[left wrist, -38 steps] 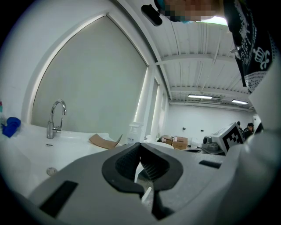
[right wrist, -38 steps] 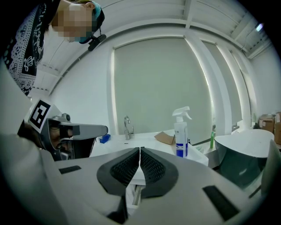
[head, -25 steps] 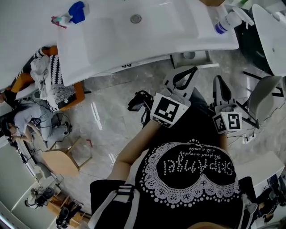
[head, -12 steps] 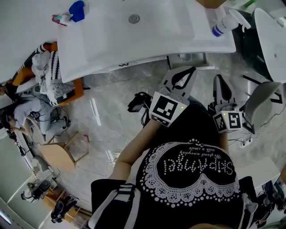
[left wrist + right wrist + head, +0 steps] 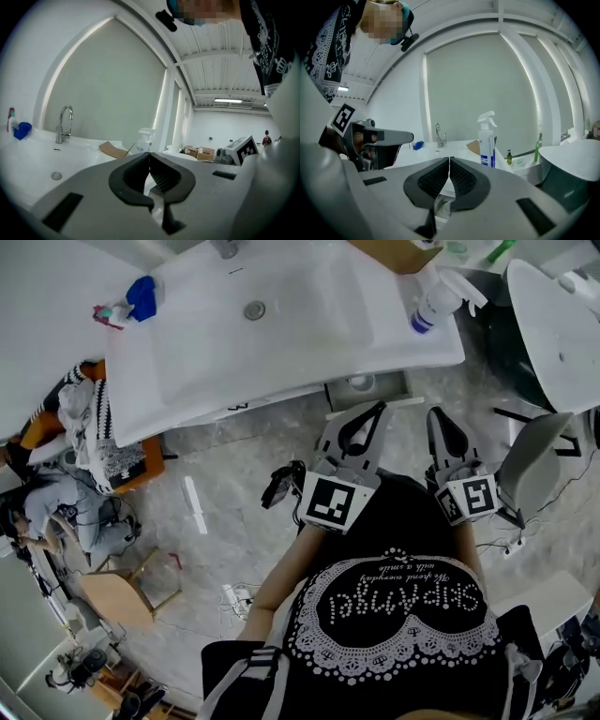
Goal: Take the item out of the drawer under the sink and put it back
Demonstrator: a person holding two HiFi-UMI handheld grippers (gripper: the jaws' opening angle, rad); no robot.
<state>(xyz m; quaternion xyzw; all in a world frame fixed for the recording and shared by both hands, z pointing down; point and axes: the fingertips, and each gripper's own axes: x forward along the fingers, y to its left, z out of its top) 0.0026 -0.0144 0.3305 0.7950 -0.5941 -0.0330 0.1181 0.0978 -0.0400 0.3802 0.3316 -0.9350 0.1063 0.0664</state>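
Small round item (image 5: 360,382) inside the open drawer (image 5: 397,386) beneath the sink (image 5: 309,310), just ahead of the left claw (image 5: 380,409), not touching it. Left claw pinched fully together, holding nothing. Right claw (image 5: 434,414) alongside, likewise closed tight and empty.

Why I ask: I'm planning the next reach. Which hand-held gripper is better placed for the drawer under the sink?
Left, probably: the left hand-held gripper points straight at the drawer, while the right hand-held gripper sits further right.
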